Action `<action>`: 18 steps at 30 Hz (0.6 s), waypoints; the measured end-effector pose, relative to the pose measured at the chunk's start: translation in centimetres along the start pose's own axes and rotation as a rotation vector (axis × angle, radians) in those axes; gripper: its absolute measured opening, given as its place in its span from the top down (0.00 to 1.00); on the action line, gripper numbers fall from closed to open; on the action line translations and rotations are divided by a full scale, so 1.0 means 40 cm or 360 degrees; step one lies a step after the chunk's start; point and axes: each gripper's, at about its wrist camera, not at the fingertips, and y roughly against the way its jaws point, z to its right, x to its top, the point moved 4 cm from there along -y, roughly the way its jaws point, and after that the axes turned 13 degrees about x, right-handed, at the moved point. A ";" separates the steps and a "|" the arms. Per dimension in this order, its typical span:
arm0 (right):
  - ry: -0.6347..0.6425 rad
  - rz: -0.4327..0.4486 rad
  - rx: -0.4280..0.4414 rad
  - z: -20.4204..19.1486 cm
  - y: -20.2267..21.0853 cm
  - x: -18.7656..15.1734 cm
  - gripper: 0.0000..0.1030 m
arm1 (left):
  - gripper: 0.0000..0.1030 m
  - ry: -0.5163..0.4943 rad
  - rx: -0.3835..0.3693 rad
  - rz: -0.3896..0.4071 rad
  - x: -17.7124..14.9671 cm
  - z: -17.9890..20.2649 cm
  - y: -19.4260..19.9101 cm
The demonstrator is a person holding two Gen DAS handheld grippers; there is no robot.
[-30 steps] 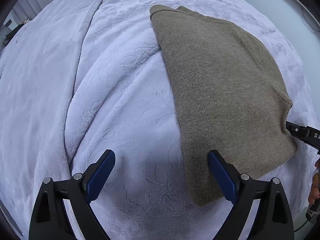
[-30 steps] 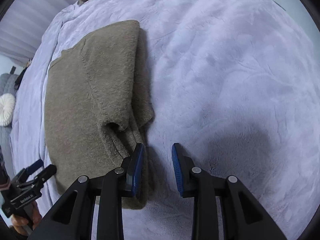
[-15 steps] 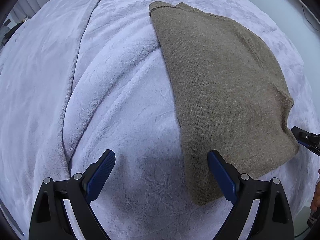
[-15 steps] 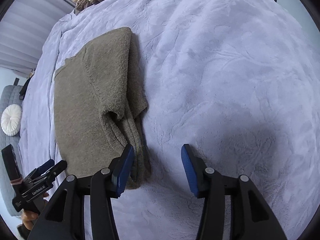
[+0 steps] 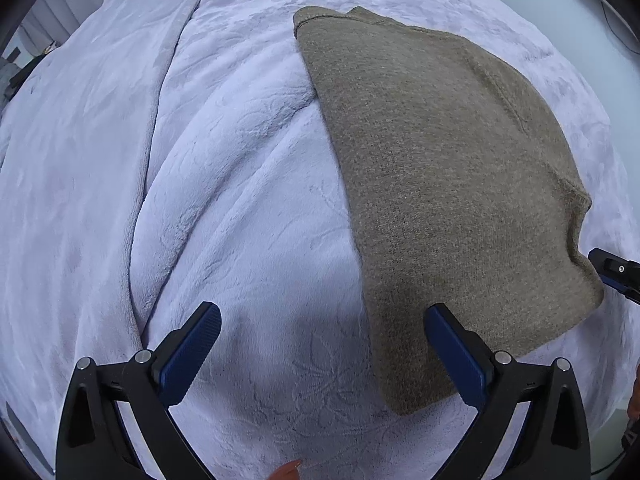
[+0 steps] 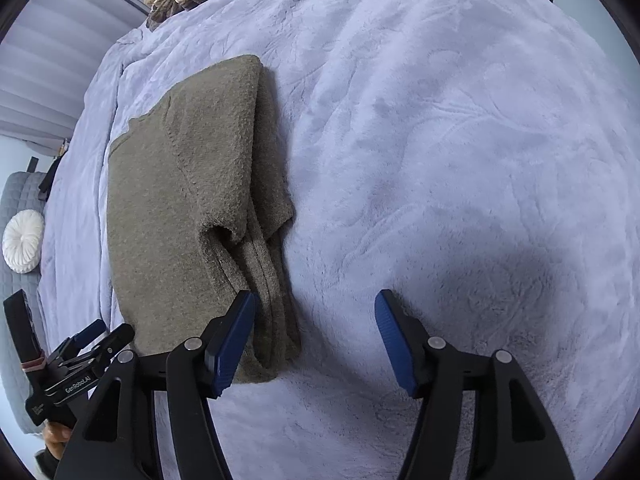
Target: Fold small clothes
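Since a second ago the right tool has let go of the near hem and spread its jaws wide, backing a little off it; the left tool has stayed released, its right finger over the near left corner; the brown sweater lies on the lilac blanket of the bed, its sleeves tucked in along the right side in a thick stack; the lengthwise fold looks done; next, I judge, both tools must pinch the near corners and carry the hem toward the collar.
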 end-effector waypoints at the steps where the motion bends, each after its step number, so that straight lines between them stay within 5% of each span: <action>1: 0.0001 0.0000 0.0001 0.001 0.000 0.001 0.35 | 0.00 0.0001 -0.0002 -0.0005 0.002 0.001 0.001; 9: 0.0022 0.0006 0.0057 -0.008 0.007 0.025 0.30 | 0.00 0.0006 -0.0001 -0.0027 0.026 0.000 -0.016; 18: 0.0024 -0.0020 0.0215 -0.012 -0.004 0.070 0.29 | 0.00 0.0101 -0.0172 0.0008 0.072 -0.023 -0.013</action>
